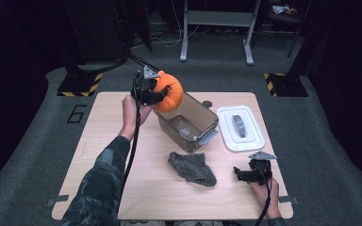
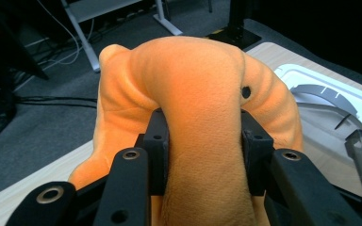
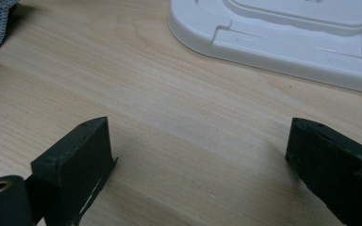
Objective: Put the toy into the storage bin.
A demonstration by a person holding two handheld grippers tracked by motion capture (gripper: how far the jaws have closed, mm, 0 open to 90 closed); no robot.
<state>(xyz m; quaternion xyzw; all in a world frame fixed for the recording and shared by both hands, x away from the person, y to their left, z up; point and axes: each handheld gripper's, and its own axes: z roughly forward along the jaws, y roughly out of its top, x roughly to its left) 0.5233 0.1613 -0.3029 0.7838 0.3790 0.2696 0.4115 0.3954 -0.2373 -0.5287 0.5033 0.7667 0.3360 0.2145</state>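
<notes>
From the high view my left gripper [image 1: 156, 95] squeezes the orange plush pumpkin [image 1: 169, 92] above the clear bin's [image 1: 188, 123] far-left corner, its own view shows the jaws pinching it, and my right gripper [image 3: 198, 155] rests wide open by the white lid [image 3: 283, 37].

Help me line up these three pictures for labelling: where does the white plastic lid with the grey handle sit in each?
High view: the white plastic lid lies flat on the wooden table, right of the clear brown plastic box.
Left gripper view: at the right edge, behind the orange plush pumpkin that the left gripper squeezes.
Right gripper view: along the top, beyond the open jaws.
Shared landmark: the wooden table.
</notes>
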